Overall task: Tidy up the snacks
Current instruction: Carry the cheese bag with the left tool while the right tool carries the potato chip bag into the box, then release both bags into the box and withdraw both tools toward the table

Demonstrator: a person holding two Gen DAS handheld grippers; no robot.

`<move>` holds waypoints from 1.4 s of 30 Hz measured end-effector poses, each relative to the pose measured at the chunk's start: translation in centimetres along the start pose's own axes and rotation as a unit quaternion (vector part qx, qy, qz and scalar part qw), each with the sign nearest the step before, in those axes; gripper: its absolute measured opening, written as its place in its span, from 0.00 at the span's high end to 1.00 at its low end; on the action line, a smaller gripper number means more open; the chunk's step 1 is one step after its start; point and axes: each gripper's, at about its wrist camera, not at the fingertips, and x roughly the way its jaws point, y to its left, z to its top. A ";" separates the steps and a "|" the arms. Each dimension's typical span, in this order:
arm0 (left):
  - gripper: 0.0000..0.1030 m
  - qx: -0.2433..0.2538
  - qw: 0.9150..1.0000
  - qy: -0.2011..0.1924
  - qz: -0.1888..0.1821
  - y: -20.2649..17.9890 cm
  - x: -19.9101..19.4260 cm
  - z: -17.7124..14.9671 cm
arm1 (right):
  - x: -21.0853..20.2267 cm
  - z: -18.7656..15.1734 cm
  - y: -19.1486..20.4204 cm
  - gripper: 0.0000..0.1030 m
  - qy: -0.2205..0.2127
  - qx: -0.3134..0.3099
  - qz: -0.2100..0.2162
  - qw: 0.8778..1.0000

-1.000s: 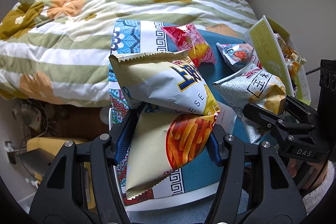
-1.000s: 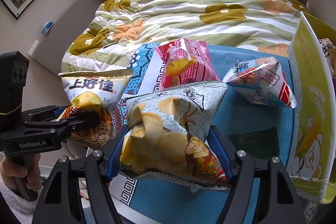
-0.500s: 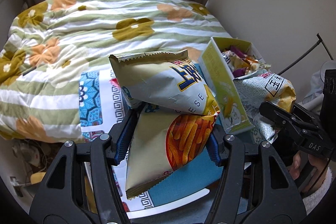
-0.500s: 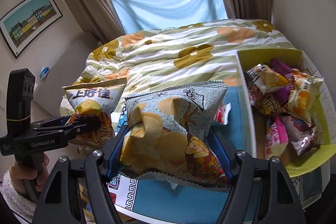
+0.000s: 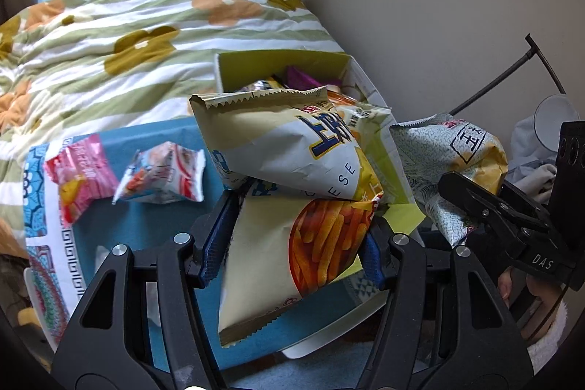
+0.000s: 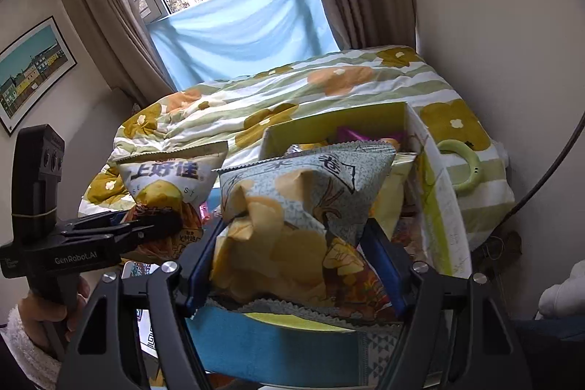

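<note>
The left gripper has its jaws clamped across the lower half of a cheese-stick bag, which stands up from between the jaws and folds over at the waist. The right gripper has its jaws clamped on the lower part of a grey chip bag, its top rising ahead of them. Both bags look light, air-puffed and crinkly, with slick film and brittle contents; I judge a hold low on the crimped seam safest, and gentle. Just beyond both jaws sits the yellow box, already part-filled. Left of the left jaws, two small packets lie on the bench.
</note>
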 end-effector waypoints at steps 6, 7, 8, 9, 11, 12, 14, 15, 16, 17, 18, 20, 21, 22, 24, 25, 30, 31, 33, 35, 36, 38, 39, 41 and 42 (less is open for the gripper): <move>0.45 -0.025 0.999 0.028 -0.002 -3.8 5.4 -0.3 | 0.5 0.6 -5.5 0.32 0.024 0.001 0.008 1.000; 0.44 -0.030 0.999 0.029 0.002 -4.0 5.9 -0.4 | 0.7 0.6 -6.1 0.32 0.029 0.000 0.011 1.000; 0.42 -0.035 0.999 0.029 0.009 -4.3 6.3 -0.6 | 0.7 0.7 -6.6 0.32 0.033 -0.002 0.014 0.999; 0.32 -0.038 0.999 0.030 0.019 -4.3 6.7 -0.8 | 0.9 0.7 -7.0 0.32 0.037 -0.004 0.017 0.999; 0.08 -0.043 0.998 0.028 0.044 -4.4 7.0 -1.4 | 1.3 0.7 -7.7 0.32 0.043 -0.007 0.023 0.999; 0.03 -0.045 0.998 0.022 0.049 -4.2 6.8 -1.7 | 1.6 0.6 -8.0 0.32 0.047 -0.008 0.026 0.999; 0.03 -0.050 0.997 0.021 0.057 -3.6 6.3 -2.5 | 2.1 0.5 -8.4 0.32 0.054 -0.010 0.032 0.998; 0.03 -0.052 0.996 0.021 0.064 -3.3 6.0 -2.9 | 2.4 0.4 -8.7 0.32 0.057 -0.012 0.035 0.998; 0.03 -0.055 0.996 0.022 0.070 -2.8 5.8 -3.2 | 2.6 0.2 -8.8 0.32 0.059 -0.016 0.038 0.997; 0.03 -0.059 0.995 0.021 0.073 -2.6 5.6 -3.5 | 2.8 0.2 -8.9 0.32 0.060 -0.020 0.039 0.997; 0.03 -0.064 0.995 0.020 0.073 -2.2 5.3 -3.8 | 2.9 0.0 -8.8 0.32 0.061 -0.025 0.039 0.997; 0.03 -0.072 0.995 0.019 0.070 -1.5 4.7 -4.4 | 3.1 -0.2 -8.5 0.32 0.061 -0.032 0.040 0.997; 0.03 -0.075 0.994 0.018 0.071 -1.2 4.5 -4.6 | 3.1 -0.3 -8.3 0.32 0.062 -0.033 0.043 0.997; 0.03 -0.076 0.994 0.018 0.073 -0.9 4.2 -4.9 | 3.2 -0.4 -8.1 0.32 0.062 -0.033 0.045 0.997; 0.03 -0.077 0.994 0.018 0.075 -0.4 3.7 -5.3 | 3.2 -0.6 -8.0 0.31 0.060 -0.029 0.045 0.997; 0.03 -0.076 0.994 0.018 0.076 -0.2 3.5 -5.4 | 3.3 -0.7 -8.0 0.31 0.061 -0.025 0.046 0.997; 0.03 -0.074 0.993 0.009 0.086 0.3 2.0 -5.8 | 2.8 0.0 -6.4 0.31 0.047 -0.027 0.046 0.997; 0.03 -0.074 0.994 0.006 0.086 0.5 1.7 -5.8 | 2.7 0.4 -5.8 0.31 0.044 -0.037 0.047 0.997; 0.03 -0.073 0.993 0.004 0.088 0.8 1.3 -5.7 | 2.7 1.1 -4.4 0.31 0.036 -0.062 0.040 0.997; 0.03 -0.072 0.993 0.005 0.090 1.2 1.1 -5.6 | 3.3 1.8 -3.2 0.31 0.035 -0.078 0.039 0.996; 0.03 -0.071 0.993 0.004 0.091 1.3 1.0 -5.6 | 3.8 2.1 -2.7 0.31 0.036 -0.082 0.036 0.995; 0.03 -0.072 0.993 0.003 0.095 1.8 0.8 -5.6 | 4.8 2.6 -1.7 0.29 0.033 -0.096 0.023 0.995; 0.03 -0.072 0.993 0.003 0.097 2.0 0.8 -5.6 | 5.3 2.7 -1.2 0.25 0.032 -0.104 0.017 0.994; 0.03 -0.074 0.992 0.004 0.100 2.4 0.7 -5.8 | 5.9 2.7 -0.5 0.13 0.020 -0.113 0.019 0.993; 0.03 -0.075 0.992 0.005 0.101 2.6 0.8 -6.0 | 6.1 2.6 -0.2 0.06 0.017 -0.117 0.023 0.993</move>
